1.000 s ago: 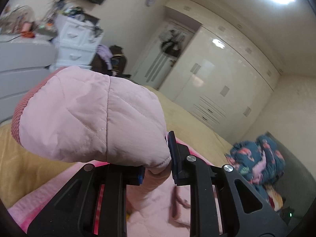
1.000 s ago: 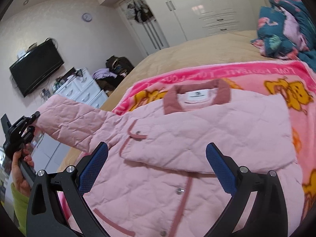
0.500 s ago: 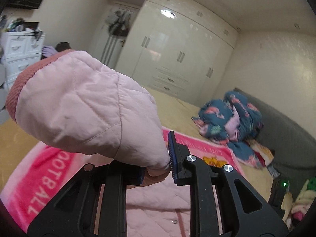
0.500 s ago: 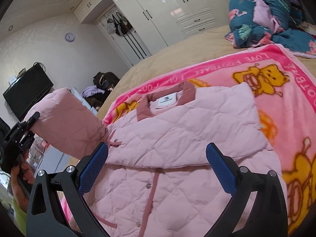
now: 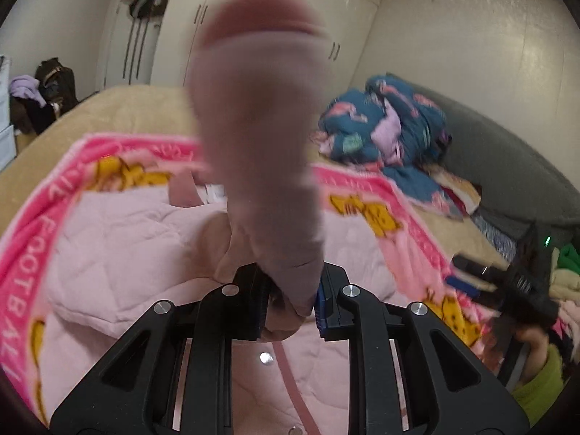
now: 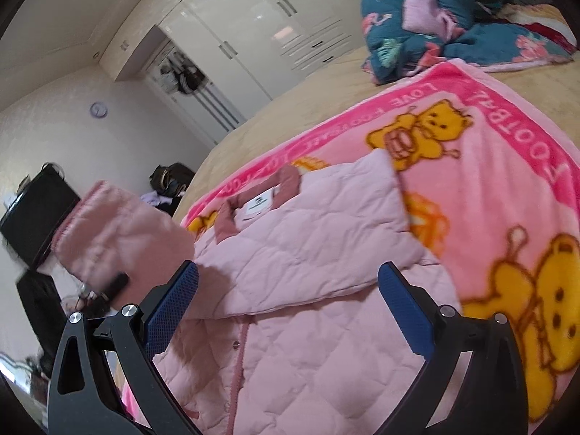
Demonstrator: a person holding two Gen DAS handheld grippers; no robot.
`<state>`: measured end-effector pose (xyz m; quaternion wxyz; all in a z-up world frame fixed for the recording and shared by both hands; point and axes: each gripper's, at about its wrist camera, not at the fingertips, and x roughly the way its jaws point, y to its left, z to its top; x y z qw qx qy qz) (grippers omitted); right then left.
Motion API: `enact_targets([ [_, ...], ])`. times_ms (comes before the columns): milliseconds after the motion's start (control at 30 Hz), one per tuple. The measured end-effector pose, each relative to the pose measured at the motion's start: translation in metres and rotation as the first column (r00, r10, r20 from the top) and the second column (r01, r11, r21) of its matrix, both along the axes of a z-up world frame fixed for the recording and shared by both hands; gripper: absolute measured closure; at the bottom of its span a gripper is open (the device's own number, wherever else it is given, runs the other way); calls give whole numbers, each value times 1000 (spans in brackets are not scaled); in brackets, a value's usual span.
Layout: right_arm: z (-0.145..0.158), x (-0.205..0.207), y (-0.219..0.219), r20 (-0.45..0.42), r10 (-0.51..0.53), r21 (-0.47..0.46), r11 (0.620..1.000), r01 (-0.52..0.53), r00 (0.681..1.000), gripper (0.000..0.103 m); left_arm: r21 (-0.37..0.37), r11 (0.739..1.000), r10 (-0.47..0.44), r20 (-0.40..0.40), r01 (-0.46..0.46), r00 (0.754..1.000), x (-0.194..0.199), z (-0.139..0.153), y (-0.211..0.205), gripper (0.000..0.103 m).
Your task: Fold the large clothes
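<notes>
A pink quilted jacket lies front-up on a pink bear-print blanket, its far sleeve folded across the chest. My left gripper is shut on the cuff end of the other sleeve, which stands up blurred in front of the lens, above the jacket body. In the right wrist view that lifted sleeve hangs at the jacket's left edge. My right gripper hovers open over the jacket's front with nothing between its blue pads; from the left wrist it shows at the far right, held by a hand in a green sleeve.
The blanket lies on a tan bed. A heap of blue floral bedding sits at the bed's far right beside a grey headboard. White wardrobes line the far wall; a television and a bag are off to the left.
My left gripper has swung the held sleeve from beside the bed in over the jacket, and the sleeve now stands upright. The right gripper has shifted across the jacket, still open.
</notes>
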<state>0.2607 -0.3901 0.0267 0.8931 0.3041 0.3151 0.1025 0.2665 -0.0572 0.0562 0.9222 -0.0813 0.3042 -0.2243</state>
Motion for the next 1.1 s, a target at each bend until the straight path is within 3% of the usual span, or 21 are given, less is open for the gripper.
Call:
enact_targets([
  [200,-7,-8,-17,-9,-40,1,999,40,999,4,56,998,-38,-53,41,998,3,-32,-17,90],
  [533,-15,-10,-31,-39,-71,50,996,73,997,4,257,959,-105,-76,121,992,0,-68,-54,82],
  [633,-19,-6,-29,-54,-58,69,996,62,997,4,289,946,-130,-85,149,988,-4,-76,-60,72],
  [700,-25,-3,-27,-79,-52,87,995,58,996,4,287,939,-165,-102,188,981,-6,-79,-64,46],
  [733,-28,0,-25,-96,-44,106,993,54,994,4,287,936,-180,-109,204,978,-8,-80,-66,39],
  [833,-31,4,-18,-112,-29,118,992,42,993,4,344,910,-202,-115,230,972,-15,-85,-75,34],
  [867,-31,5,-15,-114,-26,115,993,39,993,4,348,904,-213,-134,247,968,-17,-88,-76,27],
  [1000,-35,9,-4,-128,0,113,993,15,992,4,304,903,-247,-214,305,945,-19,-90,-68,16],
  [1067,-38,12,4,-141,19,115,993,-2,990,4,231,916,-270,-248,327,930,-16,-84,-58,9],
  [1100,-40,15,8,-149,32,122,992,-14,988,4,159,929,-285,-265,333,921,-12,-78,-49,9],
])
